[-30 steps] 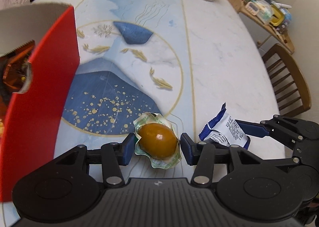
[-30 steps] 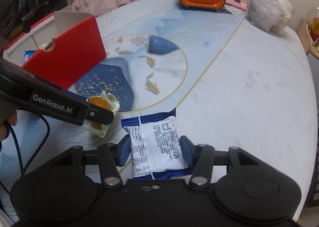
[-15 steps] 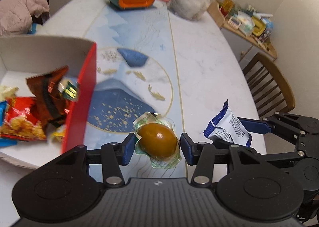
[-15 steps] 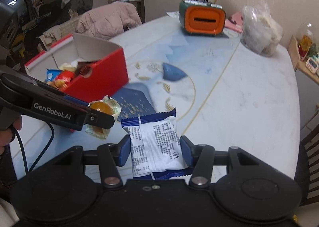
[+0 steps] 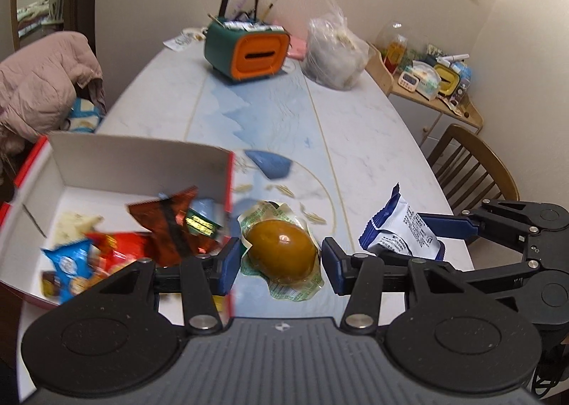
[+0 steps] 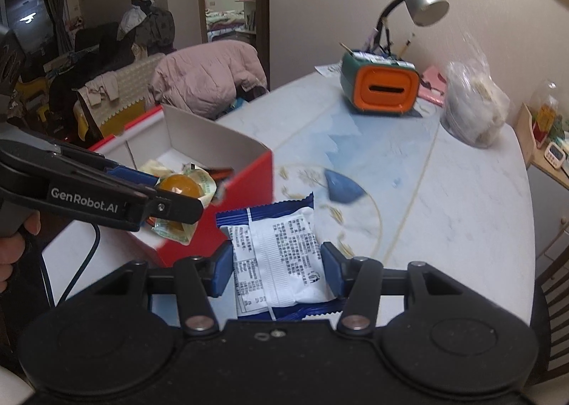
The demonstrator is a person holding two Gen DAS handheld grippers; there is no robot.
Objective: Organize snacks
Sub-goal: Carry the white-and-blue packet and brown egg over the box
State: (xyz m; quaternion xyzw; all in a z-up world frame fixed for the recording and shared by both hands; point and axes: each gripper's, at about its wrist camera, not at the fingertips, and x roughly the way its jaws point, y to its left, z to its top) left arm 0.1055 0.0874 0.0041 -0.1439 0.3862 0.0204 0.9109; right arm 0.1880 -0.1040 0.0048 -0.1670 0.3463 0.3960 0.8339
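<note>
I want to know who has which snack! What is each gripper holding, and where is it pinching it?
The left gripper pinches the wrapped brown egg across its middle. The right gripper pinches the blue-and-white packet by its two side edges.

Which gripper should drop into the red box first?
Left. The left gripper, shut on the vacuum-packed brown egg, hangs beside the red cardboard box. The right gripper, holding the blue-and-white snack packet, sits farther from it.
</note>
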